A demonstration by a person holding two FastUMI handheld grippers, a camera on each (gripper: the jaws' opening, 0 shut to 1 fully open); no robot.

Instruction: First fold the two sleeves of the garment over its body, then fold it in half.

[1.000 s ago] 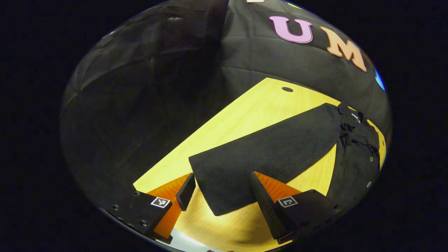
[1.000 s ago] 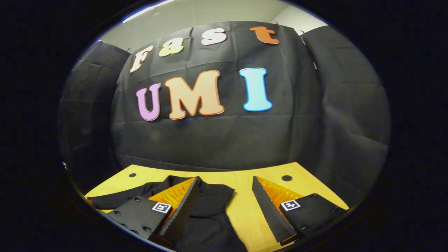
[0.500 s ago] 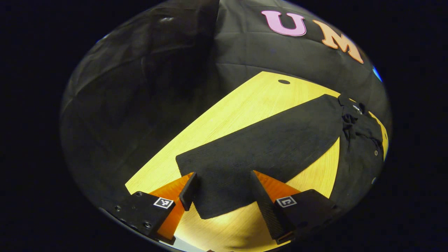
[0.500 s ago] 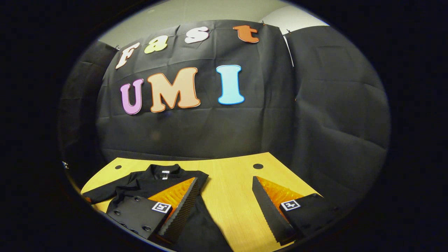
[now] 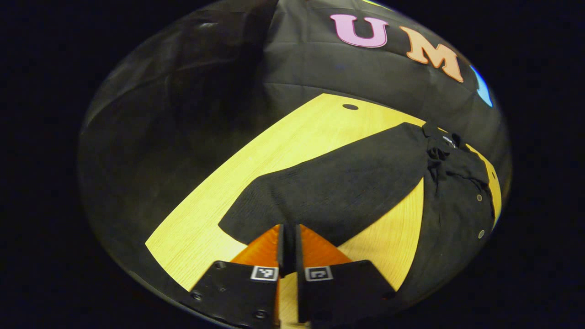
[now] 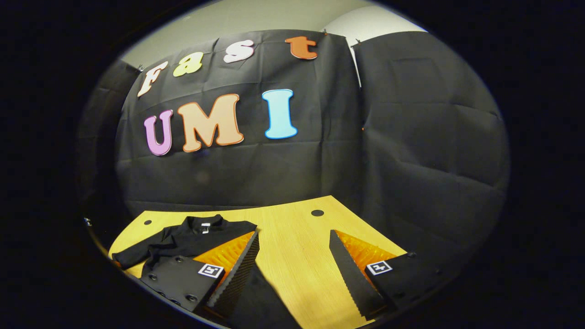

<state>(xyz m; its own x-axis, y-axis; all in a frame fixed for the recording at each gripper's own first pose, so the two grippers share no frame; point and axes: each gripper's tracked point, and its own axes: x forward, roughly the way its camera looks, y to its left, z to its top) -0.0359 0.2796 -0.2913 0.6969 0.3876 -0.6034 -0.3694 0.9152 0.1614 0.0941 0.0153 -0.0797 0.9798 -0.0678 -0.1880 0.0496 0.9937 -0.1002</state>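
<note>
The left hand-held gripper (image 5: 288, 237) pinched the black knitted garment's sleeve (image 5: 338, 187); a thin bite could slip. The right hand-held gripper (image 6: 295, 269) gaped wide above the yellow wooden bench (image 6: 292, 228).

The setting is a recording booth inside a plain room: black cloth (image 6: 411, 137) hangs as walls on all visible sides of a light wood tabletop (image 6: 292, 237) with round holes (image 6: 317, 213) near its far corners, and a pale room wall (image 6: 256, 20) shows above the cloth.

black garment (image 5: 448, 201) lies flat, sleeve (image 5: 338, 187) spread sideways.
</note>
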